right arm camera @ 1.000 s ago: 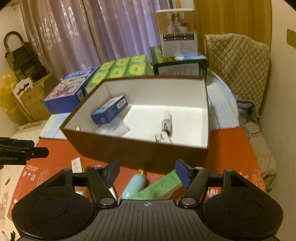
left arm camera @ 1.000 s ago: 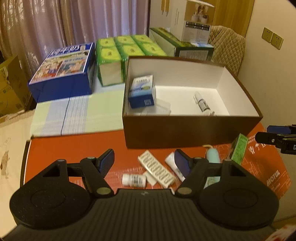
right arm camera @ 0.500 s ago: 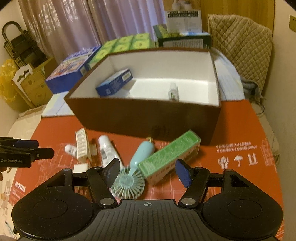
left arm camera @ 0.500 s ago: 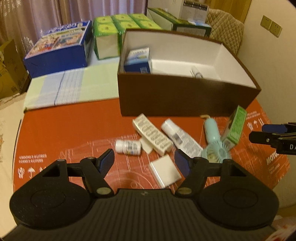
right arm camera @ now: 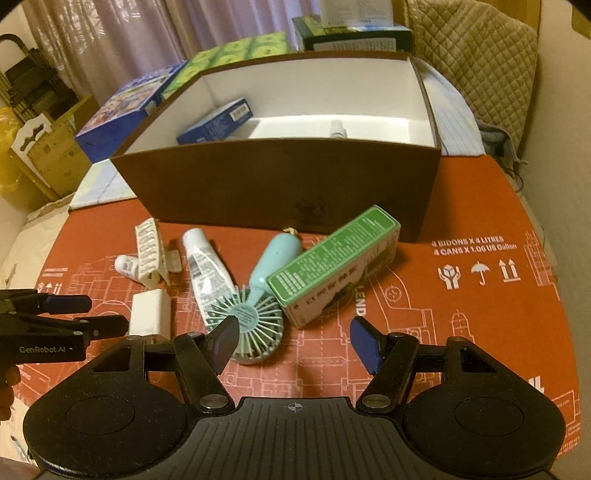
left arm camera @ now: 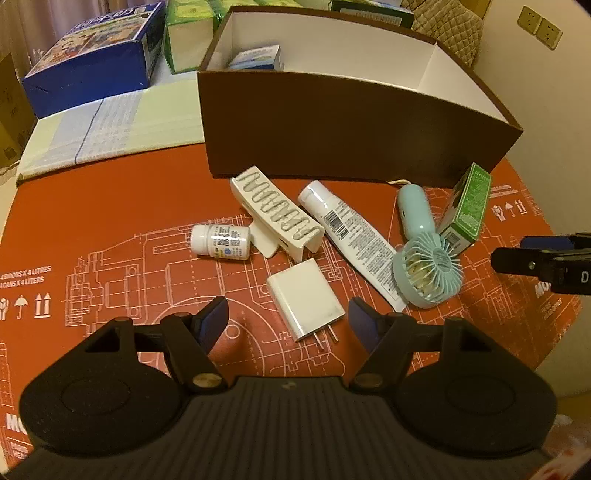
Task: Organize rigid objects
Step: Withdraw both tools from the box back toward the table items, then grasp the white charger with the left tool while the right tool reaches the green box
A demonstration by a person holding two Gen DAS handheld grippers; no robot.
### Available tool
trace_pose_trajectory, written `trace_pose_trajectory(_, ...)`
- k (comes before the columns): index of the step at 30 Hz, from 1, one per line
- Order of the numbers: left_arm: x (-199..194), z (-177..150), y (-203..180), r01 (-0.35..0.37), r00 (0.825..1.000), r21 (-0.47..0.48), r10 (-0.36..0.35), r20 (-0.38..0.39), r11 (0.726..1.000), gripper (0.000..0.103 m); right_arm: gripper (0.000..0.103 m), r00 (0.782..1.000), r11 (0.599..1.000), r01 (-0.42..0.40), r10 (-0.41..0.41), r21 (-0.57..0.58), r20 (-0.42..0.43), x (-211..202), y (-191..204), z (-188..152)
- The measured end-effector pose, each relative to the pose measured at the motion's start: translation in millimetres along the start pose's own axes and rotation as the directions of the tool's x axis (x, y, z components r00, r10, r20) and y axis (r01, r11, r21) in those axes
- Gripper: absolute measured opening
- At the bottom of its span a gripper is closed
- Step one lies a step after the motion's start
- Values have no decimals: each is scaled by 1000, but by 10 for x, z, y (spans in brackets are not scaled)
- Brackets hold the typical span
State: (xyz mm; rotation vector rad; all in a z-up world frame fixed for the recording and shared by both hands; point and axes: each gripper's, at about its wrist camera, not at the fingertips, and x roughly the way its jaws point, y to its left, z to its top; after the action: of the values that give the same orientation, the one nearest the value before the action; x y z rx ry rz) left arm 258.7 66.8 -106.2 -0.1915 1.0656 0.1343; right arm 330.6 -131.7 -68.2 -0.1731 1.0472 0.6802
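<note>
Loose items lie on the red mat in front of a brown box [left arm camera: 332, 122] [right arm camera: 280, 184]: a white charger plug [left arm camera: 304, 302] [right arm camera: 151, 312], a white hair claw [left arm camera: 275, 212] [right arm camera: 147, 256], a small white bottle [left arm camera: 221, 242] [right arm camera: 125, 264], a white tube [left arm camera: 354, 236] [right arm camera: 207, 266], a teal hand fan [left arm camera: 424, 254] [right arm camera: 255, 306] and a green carton [left arm camera: 467, 208] [right arm camera: 336, 266]. My left gripper [left arm camera: 288, 323] is open and empty, its fingers either side of the charger. My right gripper [right arm camera: 295, 341] is open and empty, low over the fan head and carton end.
Inside the box are a blue carton [right arm camera: 218, 123] and a small bottle [right arm camera: 338, 129]. Behind it stand a blue box [left arm camera: 96, 51], green packs [left arm camera: 188, 22] and a folded cloth [left arm camera: 103, 125]. The right gripper shows at the left view's right edge [left arm camera: 543, 260].
Both grippers have pulled back from the box and dropped lower toward the mat. The loose items have come into full view. Both stay open; nothing was picked up.
</note>
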Motion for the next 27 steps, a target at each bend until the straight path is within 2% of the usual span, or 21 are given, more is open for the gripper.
trace_pose_trajectory(5,117,16,-53,11,1000,-14,-11,-9,1000,68,64,1000,1000,14,-13,25,-13,29,-68,-11)
trace_pose_trajectory(14,288,70,-123,-15,1000,-14,15,-26,1000,68,64,1000,999,14,-14,33,-4,80,-70,57)
trace_pose_trajectory(27,349,65,-90,-45,998,-28,44,-38,999,68,64,999,991,18,-13,135,-36,452,-49,245)
